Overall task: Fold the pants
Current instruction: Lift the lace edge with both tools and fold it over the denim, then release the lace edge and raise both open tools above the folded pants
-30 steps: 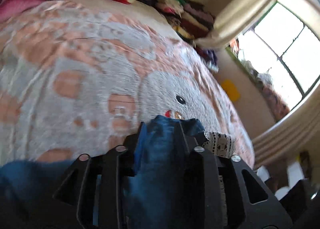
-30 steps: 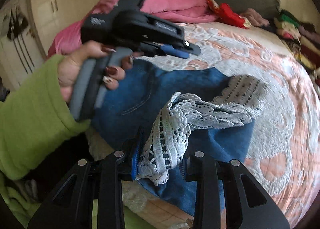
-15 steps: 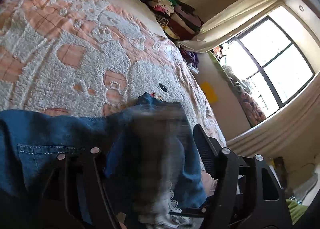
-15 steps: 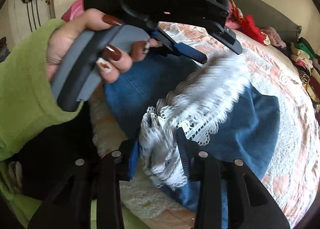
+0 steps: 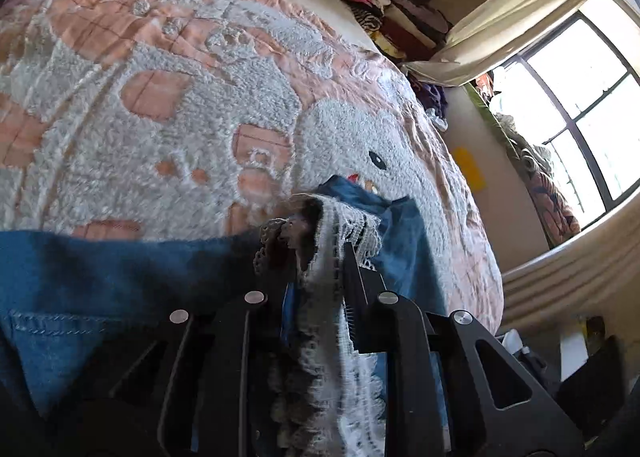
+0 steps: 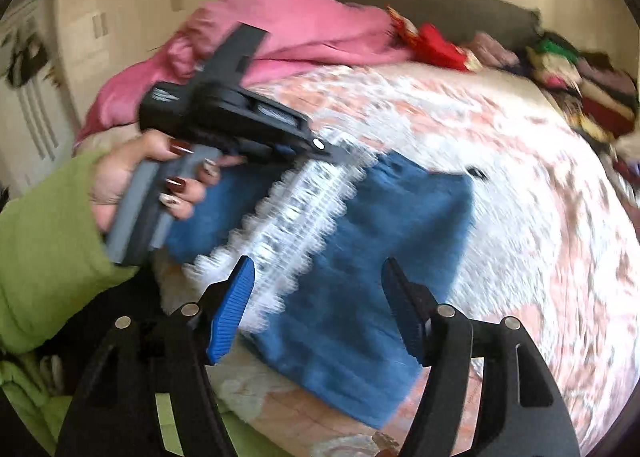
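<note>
the blue denim pants with white lace trim (image 6: 372,257) lie on the pink-and-white fleecy bed (image 6: 520,185). the left claw (image 5: 320,257) is closing, pinching the lace hem; the right claw (image 6: 320,289), opening and empty, hovers nearer the loose denim, which stretches diagonally away.

Left gripper (image 5: 320,257) jaws closing on the white lace trim (image 5: 336,233) of the blue denim pants (image 5: 120,281), which lie draped across the pink-and-white bedspread (image 5: 180,97)
</note>
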The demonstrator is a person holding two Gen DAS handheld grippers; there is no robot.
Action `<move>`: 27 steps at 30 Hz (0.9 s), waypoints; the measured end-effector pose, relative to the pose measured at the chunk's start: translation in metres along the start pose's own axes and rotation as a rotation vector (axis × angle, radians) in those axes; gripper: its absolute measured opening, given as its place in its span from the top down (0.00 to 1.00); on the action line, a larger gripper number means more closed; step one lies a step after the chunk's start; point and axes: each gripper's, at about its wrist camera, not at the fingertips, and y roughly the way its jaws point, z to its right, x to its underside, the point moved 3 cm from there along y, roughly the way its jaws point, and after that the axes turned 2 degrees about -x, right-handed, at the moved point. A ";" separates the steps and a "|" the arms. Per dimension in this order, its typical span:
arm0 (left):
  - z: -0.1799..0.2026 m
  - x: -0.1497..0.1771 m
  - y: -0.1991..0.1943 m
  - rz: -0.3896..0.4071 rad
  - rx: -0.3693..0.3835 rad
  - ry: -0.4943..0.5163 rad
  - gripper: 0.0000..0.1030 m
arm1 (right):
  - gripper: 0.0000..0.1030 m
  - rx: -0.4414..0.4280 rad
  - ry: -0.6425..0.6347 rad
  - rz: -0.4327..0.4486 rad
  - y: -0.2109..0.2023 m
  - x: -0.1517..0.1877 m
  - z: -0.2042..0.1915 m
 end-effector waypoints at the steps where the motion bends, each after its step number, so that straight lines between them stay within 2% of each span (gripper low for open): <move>1: 0.005 -0.004 -0.004 0.021 0.003 0.009 0.88 | 0.37 0.009 0.020 -0.015 0.004 0.002 0.006; 4: 0.013 -0.009 -0.011 0.063 -0.016 0.064 0.86 | 0.37 0.030 0.030 -0.058 0.015 0.009 0.012; 7: 0.004 -0.007 0.000 0.037 -0.121 0.088 0.82 | 0.37 0.043 0.027 -0.119 0.034 0.015 0.012; 9: -0.004 -0.003 0.001 0.024 -0.116 0.060 0.69 | 0.37 0.040 0.030 -0.129 0.039 0.015 0.011; 12: -0.004 0.002 -0.015 0.049 -0.114 0.061 0.56 | 0.37 0.039 0.034 -0.119 0.036 0.013 0.015; 15: 0.000 0.010 -0.037 0.084 -0.149 0.090 0.49 | 0.34 0.054 0.044 -0.092 0.020 0.015 0.021; 17: 0.000 0.020 -0.051 0.088 -0.180 0.088 0.48 | 0.31 0.057 0.050 -0.080 0.014 0.017 0.022; 22: 0.001 0.048 -0.072 0.061 -0.203 0.083 0.46 | 0.31 0.080 0.066 -0.064 -0.001 0.022 0.030; 25: -0.003 0.069 -0.081 0.029 -0.172 0.047 0.46 | 0.31 0.084 0.080 -0.053 -0.012 0.028 0.033; 27: -0.003 0.084 -0.084 -0.007 -0.121 0.009 0.48 | 0.31 0.088 0.086 -0.048 -0.015 0.030 0.035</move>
